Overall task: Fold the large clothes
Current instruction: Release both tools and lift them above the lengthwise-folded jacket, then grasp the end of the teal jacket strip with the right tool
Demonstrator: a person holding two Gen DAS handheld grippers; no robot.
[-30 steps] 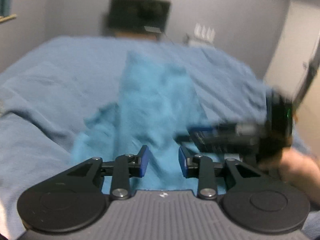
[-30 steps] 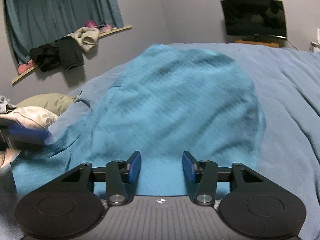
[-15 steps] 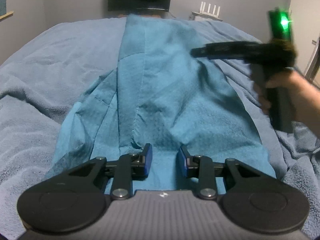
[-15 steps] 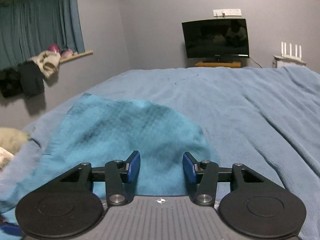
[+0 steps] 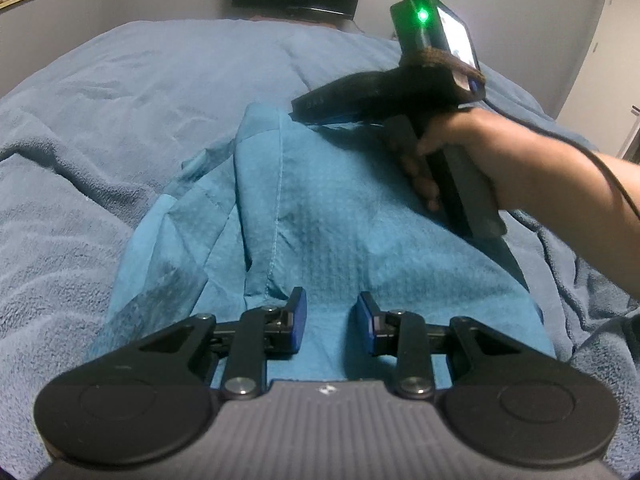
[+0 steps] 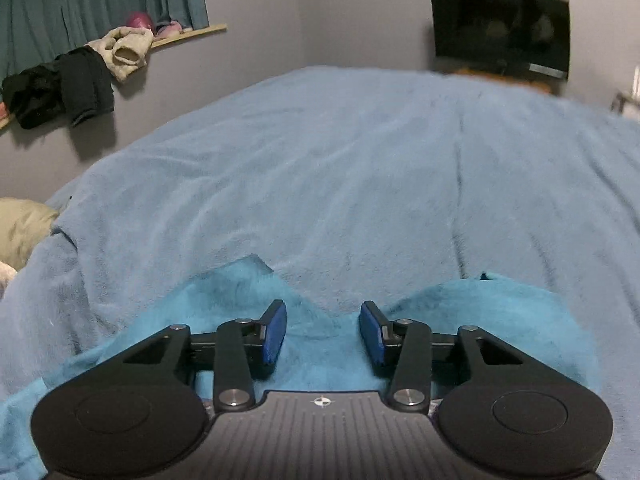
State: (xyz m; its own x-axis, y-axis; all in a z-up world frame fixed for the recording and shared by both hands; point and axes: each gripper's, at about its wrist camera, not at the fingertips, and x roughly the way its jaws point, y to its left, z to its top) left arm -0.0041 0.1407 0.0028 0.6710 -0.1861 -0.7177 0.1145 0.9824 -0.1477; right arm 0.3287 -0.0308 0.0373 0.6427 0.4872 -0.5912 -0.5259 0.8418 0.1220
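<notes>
A teal garment (image 5: 340,220) lies rumpled on the blue blanket (image 5: 120,100) of a bed. My left gripper (image 5: 332,320) is at its near end; the blue pads stand a little apart with cloth gathered between them, and creases run toward them. A hand (image 5: 460,140) holds my right gripper (image 5: 304,110) low over the garment's far end. In the right wrist view the right gripper (image 6: 323,332) sits at the teal garment's (image 6: 500,320) far edge. Its jaws are closing, cloth lies under the gap, and the pads are not pressing on it.
The blanket (image 6: 360,160) stretches far ahead to a dark screen (image 6: 500,28) on the back wall. A shelf with heaped clothes (image 6: 80,76) runs along the left wall, and a pillow (image 6: 20,228) lies at the left. A cable (image 5: 560,132) trails from the right gripper.
My right gripper has travelled forward across the garment to its far edge, and its jaws have narrowed. My left gripper has sunk slightly with the cloth. The garment now lies lower and shorter.
</notes>
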